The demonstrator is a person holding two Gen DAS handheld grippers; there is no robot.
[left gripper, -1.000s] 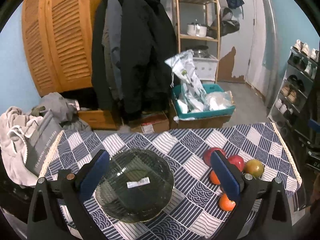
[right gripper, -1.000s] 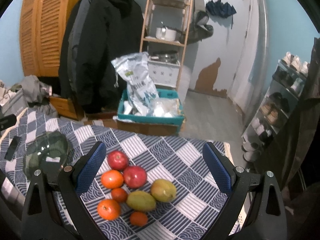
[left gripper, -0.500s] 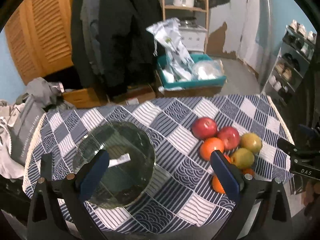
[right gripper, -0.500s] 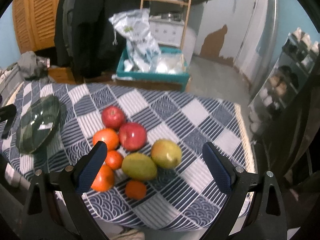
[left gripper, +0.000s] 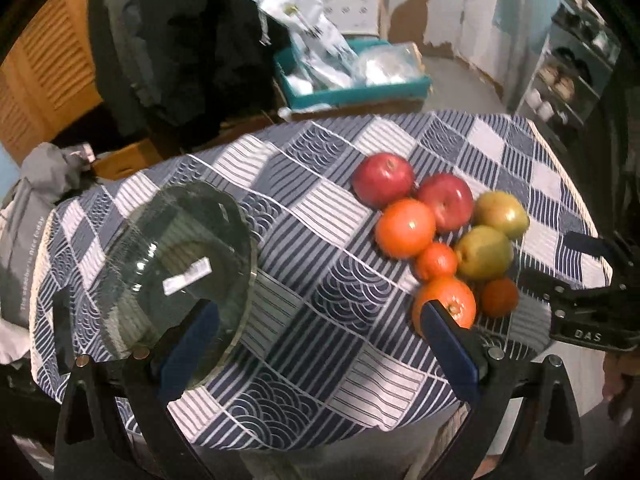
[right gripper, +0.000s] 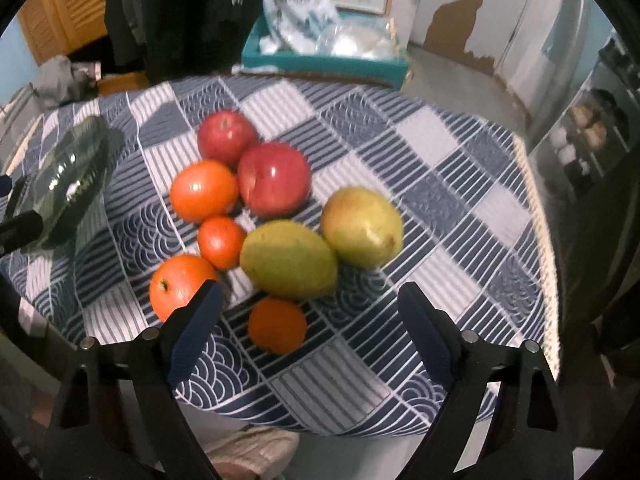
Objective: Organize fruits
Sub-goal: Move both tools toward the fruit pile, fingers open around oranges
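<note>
The fruits (right gripper: 280, 216) sit clustered at frame centre on the checked surface (right gripper: 460, 208). Right tongs (right gripper: 310, 320) are closing, nothing between them; left tongs (left gripper: 316, 340) gape empty beside the glass bowl (left gripper: 176, 272).

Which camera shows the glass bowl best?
The left wrist view: the glass bowl lies large and nearly whole on the checked cloth, its white label visible. The right wrist view catches it only small and squashed at the left edge.
</note>
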